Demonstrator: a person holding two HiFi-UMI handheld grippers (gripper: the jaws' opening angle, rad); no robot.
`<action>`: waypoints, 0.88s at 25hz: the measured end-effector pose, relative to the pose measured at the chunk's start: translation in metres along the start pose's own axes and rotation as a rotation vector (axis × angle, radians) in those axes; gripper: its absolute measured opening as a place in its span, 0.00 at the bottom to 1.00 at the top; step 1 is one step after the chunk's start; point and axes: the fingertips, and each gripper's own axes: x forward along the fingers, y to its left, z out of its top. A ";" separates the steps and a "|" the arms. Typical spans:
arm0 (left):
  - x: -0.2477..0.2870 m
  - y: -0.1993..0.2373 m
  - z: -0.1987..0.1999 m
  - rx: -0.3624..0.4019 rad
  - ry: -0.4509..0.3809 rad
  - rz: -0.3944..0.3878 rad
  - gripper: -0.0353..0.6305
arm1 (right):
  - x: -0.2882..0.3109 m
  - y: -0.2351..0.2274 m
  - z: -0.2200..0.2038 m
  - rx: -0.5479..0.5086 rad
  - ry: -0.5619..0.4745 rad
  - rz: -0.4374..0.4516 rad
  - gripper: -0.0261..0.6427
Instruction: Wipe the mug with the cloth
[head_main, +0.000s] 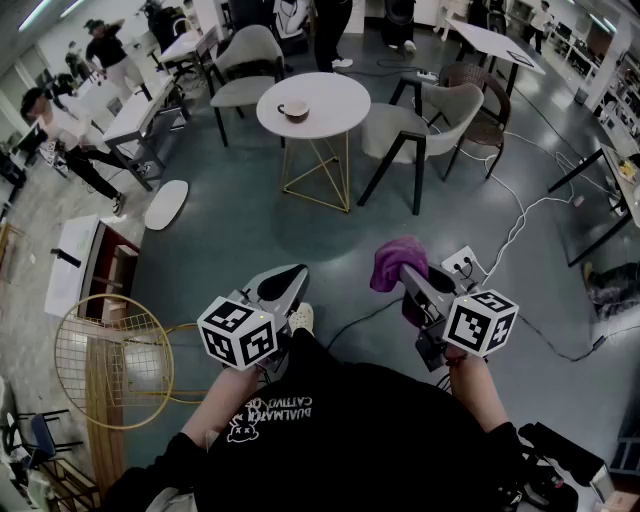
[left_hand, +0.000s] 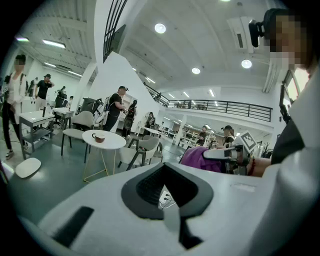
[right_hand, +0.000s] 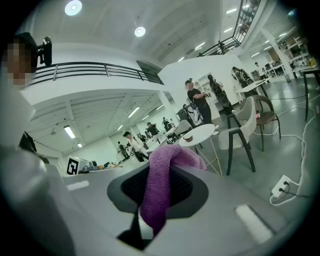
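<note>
A brown mug stands on a saucer on the round white table, far ahead of both grippers. The left gripper view also has the mug small at the left, and the right gripper view has the mug on the table beyond the jaws. My right gripper is shut on a purple cloth; the cloth hangs between the jaws and bunches over their tips. My left gripper is shut with nothing in it. Both are held level near my body, side by side.
Grey chairs ring the table. A white power strip and cables lie on the floor at the right. A gold wire frame stands at the lower left, desks and people at the far left.
</note>
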 end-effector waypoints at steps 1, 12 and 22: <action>0.002 0.001 0.000 0.000 0.001 -0.001 0.05 | 0.000 -0.002 0.000 0.001 -0.001 -0.001 0.15; 0.032 0.033 0.011 -0.013 0.016 -0.006 0.05 | 0.029 -0.031 0.016 0.018 0.007 -0.027 0.15; 0.088 0.150 0.063 -0.062 0.036 -0.035 0.05 | 0.148 -0.061 0.054 0.117 0.047 -0.048 0.15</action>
